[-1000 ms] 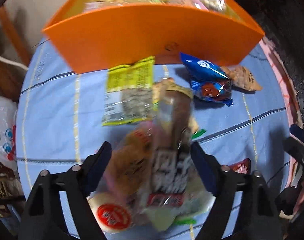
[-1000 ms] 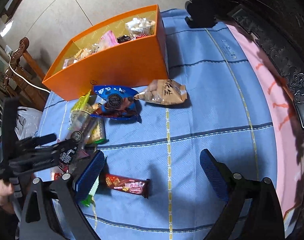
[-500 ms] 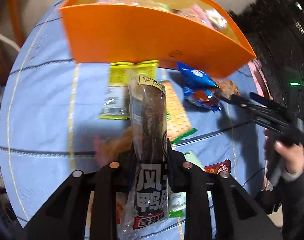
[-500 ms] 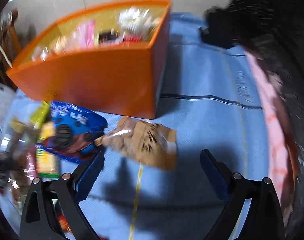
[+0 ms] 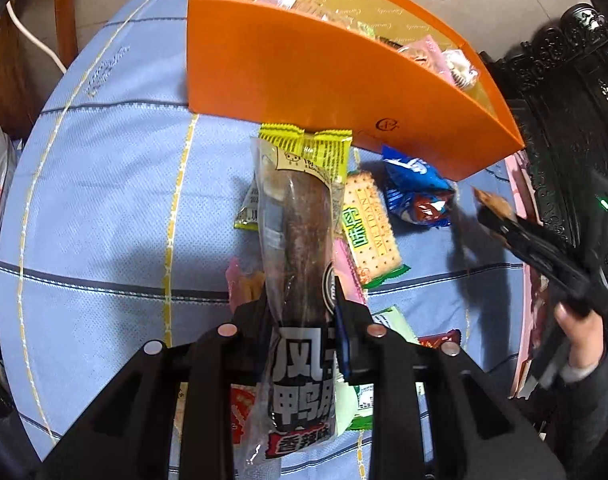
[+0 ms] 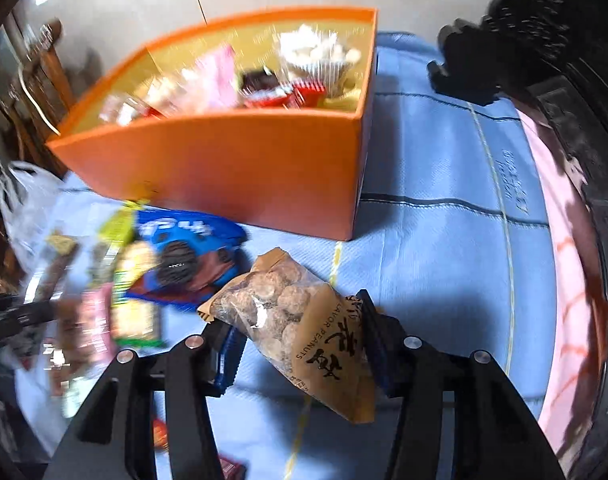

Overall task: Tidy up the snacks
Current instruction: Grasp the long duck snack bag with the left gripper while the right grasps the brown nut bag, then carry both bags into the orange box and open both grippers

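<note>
Left wrist view: my left claw (image 5: 302, 312) is closed tight on a long clear sausage pack (image 5: 298, 240), which sticks out ahead between the fingers, lifted above the blue cloth (image 5: 104, 200) of the worktop. Past its tip stands the orange box (image 5: 323, 80), near the far edge, with snacks already inside. Loose on the cloth below the pack lie a yellow-green packet (image 5: 323, 148), a cracker pack (image 5: 369, 228) and a blue cookie bag (image 5: 417, 192), all close by the box's near wall. At the right edge I see my right claw (image 5: 491, 208) with something brown in its tips.

Right wrist view: that claw (image 6: 300, 340) is partly closed, pinching a brown peanut bag (image 6: 304, 320) by both sides, held clear of the cloth (image 6: 443, 240). It hangs just in front of the box's (image 6: 244, 172) near right corner. The cookie bag (image 6: 184, 256) lies to its left.
</note>
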